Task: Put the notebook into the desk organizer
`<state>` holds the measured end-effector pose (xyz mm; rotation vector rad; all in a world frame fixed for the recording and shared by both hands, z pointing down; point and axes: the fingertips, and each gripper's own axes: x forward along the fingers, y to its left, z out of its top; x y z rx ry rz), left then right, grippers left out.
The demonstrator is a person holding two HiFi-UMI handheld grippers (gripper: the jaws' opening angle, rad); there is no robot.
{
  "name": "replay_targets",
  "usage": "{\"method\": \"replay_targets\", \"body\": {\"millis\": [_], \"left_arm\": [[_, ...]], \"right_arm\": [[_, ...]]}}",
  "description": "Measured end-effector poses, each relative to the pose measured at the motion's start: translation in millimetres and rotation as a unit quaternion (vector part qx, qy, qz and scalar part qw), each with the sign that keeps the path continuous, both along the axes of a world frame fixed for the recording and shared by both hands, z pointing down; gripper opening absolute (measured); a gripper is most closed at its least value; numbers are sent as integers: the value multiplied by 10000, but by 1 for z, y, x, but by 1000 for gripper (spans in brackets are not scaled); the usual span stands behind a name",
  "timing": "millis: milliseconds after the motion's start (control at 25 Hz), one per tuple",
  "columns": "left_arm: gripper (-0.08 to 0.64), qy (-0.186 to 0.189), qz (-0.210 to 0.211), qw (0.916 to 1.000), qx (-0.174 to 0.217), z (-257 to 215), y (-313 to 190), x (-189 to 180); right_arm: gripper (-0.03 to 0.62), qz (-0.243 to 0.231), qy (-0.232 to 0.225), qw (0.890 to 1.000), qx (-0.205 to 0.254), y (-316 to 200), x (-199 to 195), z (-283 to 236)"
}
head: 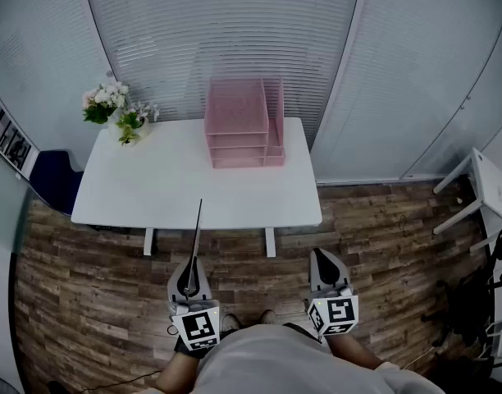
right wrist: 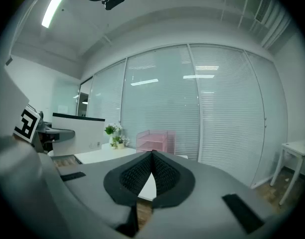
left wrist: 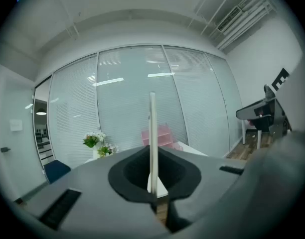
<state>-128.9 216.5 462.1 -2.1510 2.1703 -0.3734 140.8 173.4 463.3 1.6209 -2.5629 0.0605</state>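
Observation:
My left gripper point(head: 190, 284) is shut on the notebook point(head: 196, 240), which I see edge-on as a thin upright sheet reaching toward the table's front edge. In the left gripper view the notebook point(left wrist: 153, 138) rises as a narrow white strip from between the closed jaws. My right gripper point(head: 323, 263) is shut with nothing in it, its pads point(right wrist: 151, 172) meeting. The pink desk organizer point(head: 242, 123) with stacked trays stands at the back right of the white table point(head: 169, 187). Both grippers hover over the floor in front of the table, well short of the organizer.
A vase of flowers point(head: 120, 113) stands at the table's back left corner. A blue chair point(head: 56, 179) sits left of the table. Glass walls with blinds close the back. A white side table point(head: 485, 187) and dark equipment point(head: 481, 302) stand at the right.

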Motion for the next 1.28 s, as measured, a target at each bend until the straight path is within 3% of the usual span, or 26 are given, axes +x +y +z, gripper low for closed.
{"method": "replay_targets", "body": {"millis": [320, 560, 960, 1120, 1280], "left_arm": [[15, -19, 19, 10000, -29, 3, 2, 6], [15, -97, -54, 9999, -121, 5, -1, 15], [15, -48, -319, 9994, -154, 14, -12, 14], [15, -35, -356, 9988, -339, 19, -42, -3], [15, 23, -102, 9999, -1, 18, -91, -13]], "right_arm": [[12, -30, 11, 10000, -17, 1, 4, 4], [12, -188, -264, 9994, -113, -2, 12, 9], [12, -467, -132, 9970, -608, -22, 16, 52], [12, -504, 25, 9970, -582, -55, -1, 53], [12, -394, 96, 9979, -509, -91, -23, 48]]}}
